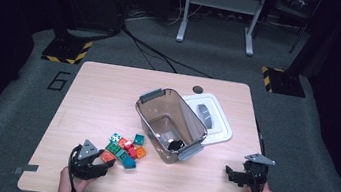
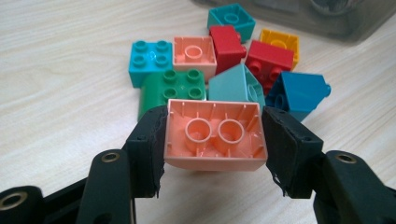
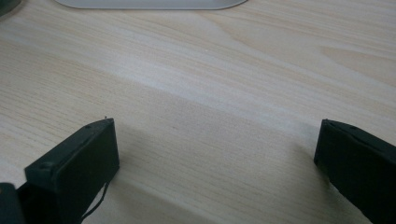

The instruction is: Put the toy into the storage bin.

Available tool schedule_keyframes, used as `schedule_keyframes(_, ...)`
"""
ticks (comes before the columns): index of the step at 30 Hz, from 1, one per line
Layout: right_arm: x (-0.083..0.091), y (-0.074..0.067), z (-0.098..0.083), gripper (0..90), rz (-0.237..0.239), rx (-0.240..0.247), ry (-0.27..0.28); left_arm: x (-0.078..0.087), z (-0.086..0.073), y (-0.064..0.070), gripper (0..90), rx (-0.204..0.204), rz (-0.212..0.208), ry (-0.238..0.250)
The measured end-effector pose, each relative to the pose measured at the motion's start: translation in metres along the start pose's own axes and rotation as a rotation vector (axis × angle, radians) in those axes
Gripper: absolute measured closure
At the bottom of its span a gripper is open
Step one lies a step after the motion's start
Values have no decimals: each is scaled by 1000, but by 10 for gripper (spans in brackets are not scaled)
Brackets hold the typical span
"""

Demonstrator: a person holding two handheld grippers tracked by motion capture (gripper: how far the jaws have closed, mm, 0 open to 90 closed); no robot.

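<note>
A salmon-orange brick (image 2: 214, 140) lies with its hollow underside toward the camera, and my left gripper (image 2: 214, 151) is shut on it, pads pressed on its two short ends. From the high view this gripper (image 1: 101, 161) is at the table's front left, at the near edge of a pile of coloured bricks (image 1: 126, 148). Behind the held brick lie green (image 2: 175, 88), cyan (image 2: 150, 58), red (image 2: 268, 60), yellow (image 2: 280, 41) and blue (image 2: 299, 93) bricks. My right gripper (image 3: 215, 158) stands open over bare wood, at the table's front right (image 1: 237, 176).
A clear plastic bin (image 1: 157, 105) stands in the table's middle, tilted diagonally, with a dark item (image 1: 175, 143) at its near end. Its white lid (image 1: 217, 128) lies flat just right of it. A round hole (image 1: 197, 89) is near the table's far edge.
</note>
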State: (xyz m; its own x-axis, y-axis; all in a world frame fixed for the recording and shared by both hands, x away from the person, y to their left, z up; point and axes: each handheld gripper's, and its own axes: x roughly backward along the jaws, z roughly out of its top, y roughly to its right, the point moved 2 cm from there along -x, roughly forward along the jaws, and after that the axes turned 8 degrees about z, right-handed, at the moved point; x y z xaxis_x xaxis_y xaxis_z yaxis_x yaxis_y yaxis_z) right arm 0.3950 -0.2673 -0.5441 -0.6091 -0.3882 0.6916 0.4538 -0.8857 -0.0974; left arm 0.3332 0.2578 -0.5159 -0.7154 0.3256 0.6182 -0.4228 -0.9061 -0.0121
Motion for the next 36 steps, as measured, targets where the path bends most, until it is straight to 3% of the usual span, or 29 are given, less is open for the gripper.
schedule_keyframes(24, 0, 1, 1, 0, 10, 6, -3, 8, 46, -29, 436, 4, -50, 38)
schedule_keyframes(30, 0, 1, 1, 0, 9, 4, -2, 10, 60, -33, 436, -11, -42, 49)
schedule_keyframes(36, 0, 1, 1, 0, 9, 3, -1, 14, 77, -34, 436, -28, -62, 72)
